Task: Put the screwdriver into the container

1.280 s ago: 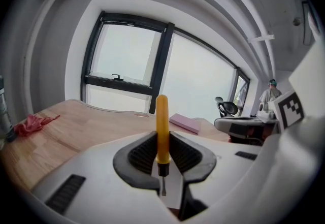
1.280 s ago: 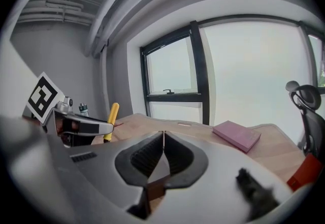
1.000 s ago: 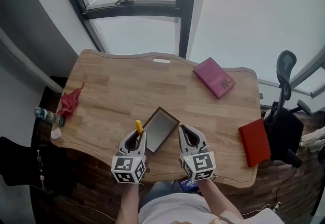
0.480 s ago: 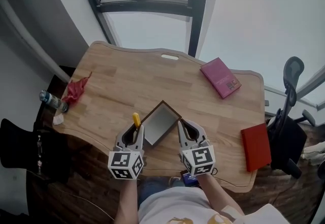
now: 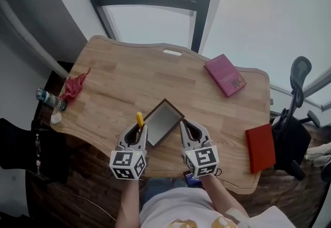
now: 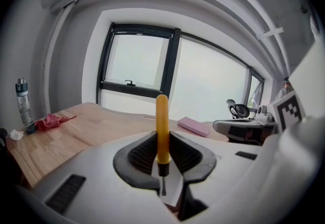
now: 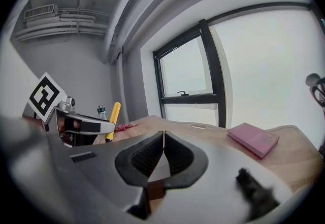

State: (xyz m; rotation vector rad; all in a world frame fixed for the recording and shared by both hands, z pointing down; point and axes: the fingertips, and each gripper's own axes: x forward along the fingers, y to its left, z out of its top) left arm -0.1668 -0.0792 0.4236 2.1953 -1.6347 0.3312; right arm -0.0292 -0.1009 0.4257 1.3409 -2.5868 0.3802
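Note:
A yellow-handled screwdriver [image 5: 139, 120] stands nearly upright in my left gripper [image 5: 138, 131], which is shut on its handle just left of the open brown box [image 5: 162, 121] with a grey inside. In the left gripper view the handle [image 6: 162, 125] rises between the ribbed pads, with the metal tip toward the camera. My right gripper [image 5: 185, 130] sits at the box's right side, shut with nothing in it; its pads [image 7: 155, 153] meet in the right gripper view. That view also shows the screwdriver [image 7: 114, 118] to the left.
A pink book [image 5: 225, 74] lies at the table's far right and a red notebook [image 5: 260, 147] at the near right edge. A red cloth [image 5: 74, 87] and a bottle [image 5: 47, 99] sit at the left edge. An office chair [image 5: 292, 118] stands beyond the right edge.
The head view has shifted a little. Both grippers stay beside the box, and the screwdriver remains in the left gripper.

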